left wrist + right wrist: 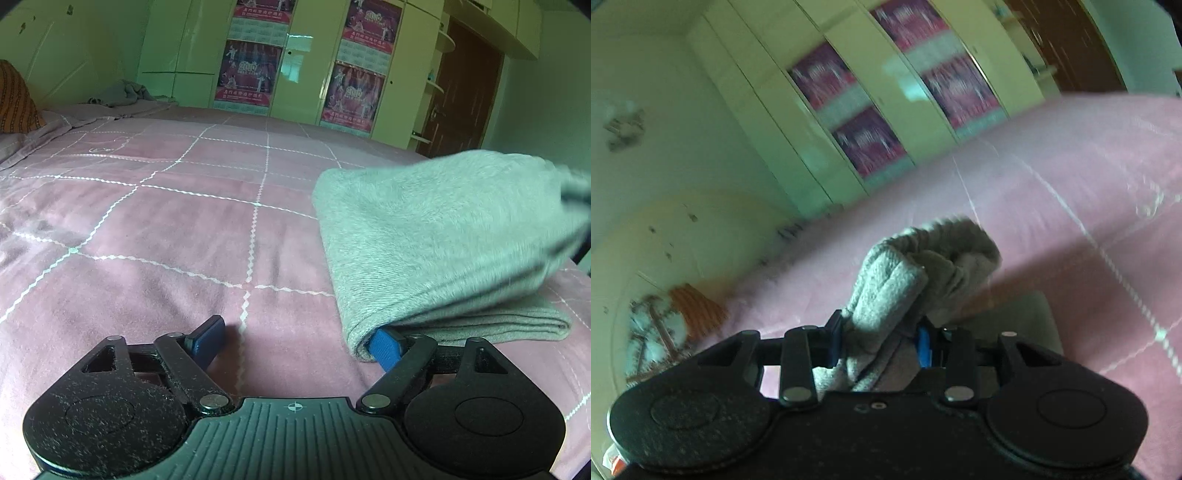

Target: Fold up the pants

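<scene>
The pants (443, 240), grey and fleecy, lie partly folded on the pink bedspread (166, 229), their upper layer lifted toward the right. We judge them soft, light and floppy, so bunched edges or the hem are the places to grip. Our left gripper (297, 341) stands wide apart, its right finger tucked under the near fold while the left one rests on bare bedspread. Our right gripper (881, 341) is clamped on a gathered wad of the pants (901, 284), raised above the bed.
</scene>
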Demonstrator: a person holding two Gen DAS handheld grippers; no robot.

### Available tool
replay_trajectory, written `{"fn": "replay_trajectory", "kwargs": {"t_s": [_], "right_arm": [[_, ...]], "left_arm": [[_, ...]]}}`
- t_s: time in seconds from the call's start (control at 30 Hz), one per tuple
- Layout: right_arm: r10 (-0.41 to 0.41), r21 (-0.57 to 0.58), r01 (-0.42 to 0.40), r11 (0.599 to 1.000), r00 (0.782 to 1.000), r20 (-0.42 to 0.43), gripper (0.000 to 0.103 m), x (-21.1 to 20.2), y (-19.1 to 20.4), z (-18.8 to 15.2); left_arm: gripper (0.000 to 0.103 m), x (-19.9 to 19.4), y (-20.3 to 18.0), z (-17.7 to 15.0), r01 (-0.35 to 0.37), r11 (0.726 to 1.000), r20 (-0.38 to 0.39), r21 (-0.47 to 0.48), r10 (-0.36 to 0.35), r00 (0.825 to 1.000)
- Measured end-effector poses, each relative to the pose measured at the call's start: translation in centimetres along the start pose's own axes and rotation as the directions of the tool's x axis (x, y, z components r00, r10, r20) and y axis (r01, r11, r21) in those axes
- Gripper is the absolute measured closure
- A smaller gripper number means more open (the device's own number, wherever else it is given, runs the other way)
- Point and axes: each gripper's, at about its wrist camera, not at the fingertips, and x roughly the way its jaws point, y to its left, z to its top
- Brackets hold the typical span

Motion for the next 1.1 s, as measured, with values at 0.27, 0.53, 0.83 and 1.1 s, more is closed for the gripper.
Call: {"fn": "replay_trajectory", "kwargs": {"t_s": [0.27,0.53,0.83,1.1], "right_arm": [[-0.178,0.218,0.208,0.954,0.973,-0.147,0.066,0.7,-5.7,-5.7],[-0.061,0.062,0.062,0.996,0.998,-0.021,0.066,-1.5,-2.1,-3.7],[-0.127,0.184,0.154,0.971,0.98,-0.151,0.065,0.6,-6.9,-5.6],[-0.138,0.24,0.171,0.955,0.979,-0.147,0.063,0.6,-8.0,-6.1]], "left_arm": [[0.02,0.3,0.1,-0.1,-0.006,1.0,0.0,0.001,0.006,1.0],[0.02,0.6,1.4,-0.2,0.004,0.996,0.021,-0.089,-0.002,1.0],[0.018,1.0,1.0,-0.3,-0.008,0.998,0.026,-0.061,0.009,1.0],[0.016,1.3,0.7,-0.1,-0.016,1.0,-0.006,-0.022,0.016,1.0]]}}
